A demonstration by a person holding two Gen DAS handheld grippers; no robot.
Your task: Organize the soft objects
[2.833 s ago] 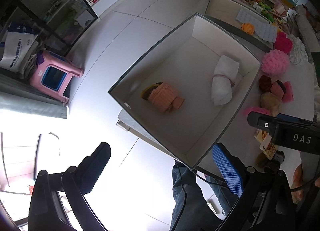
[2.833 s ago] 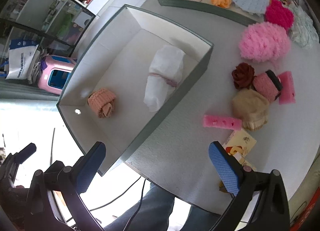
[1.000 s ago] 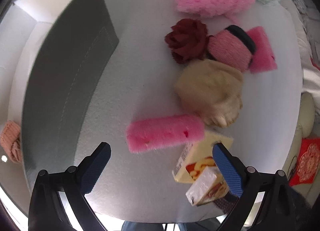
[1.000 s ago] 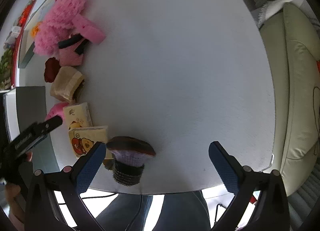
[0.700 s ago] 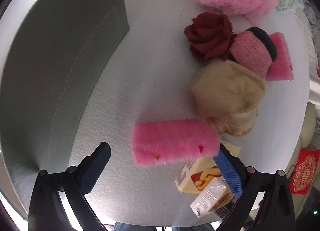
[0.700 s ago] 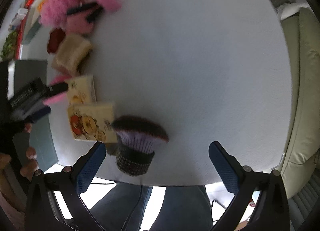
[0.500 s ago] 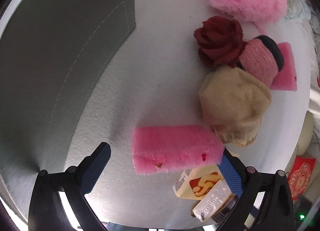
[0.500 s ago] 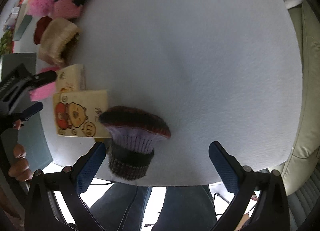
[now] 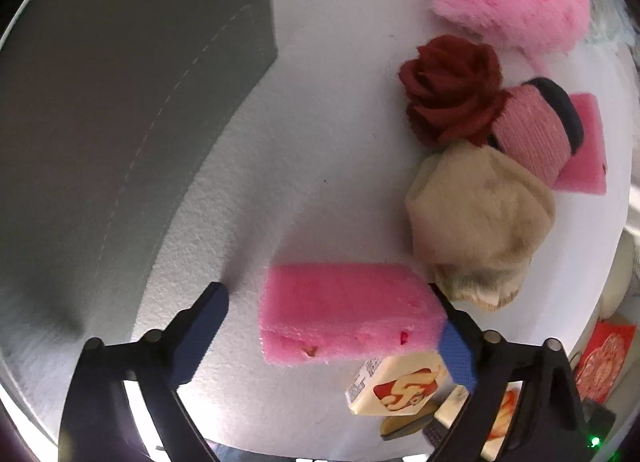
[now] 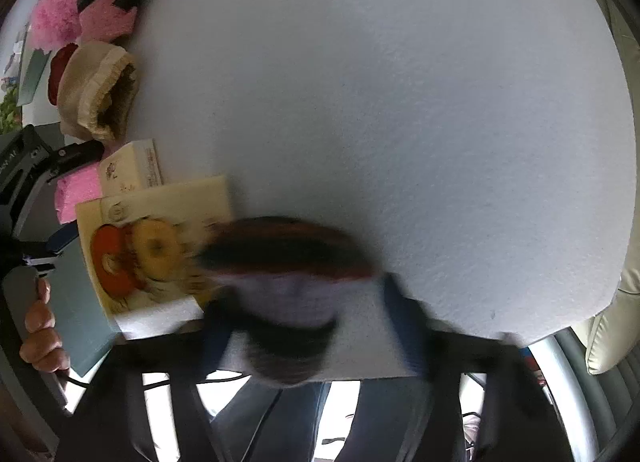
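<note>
Closing in from both ends, the left gripper [image 9: 332,326] has the pink sponge block [image 9: 344,312] between its jaws; the right pad touches one end while the left pad stands apart. It lies on the white table [image 9: 320,134], just beside the tan hat [image 9: 480,218], and looks light and squishy, so hold its short ends gently. The right gripper [image 10: 304,326] is also closing around the blurry knit hat [image 10: 288,282] at the table edge, soft and floppy, best held at its band.
</note>
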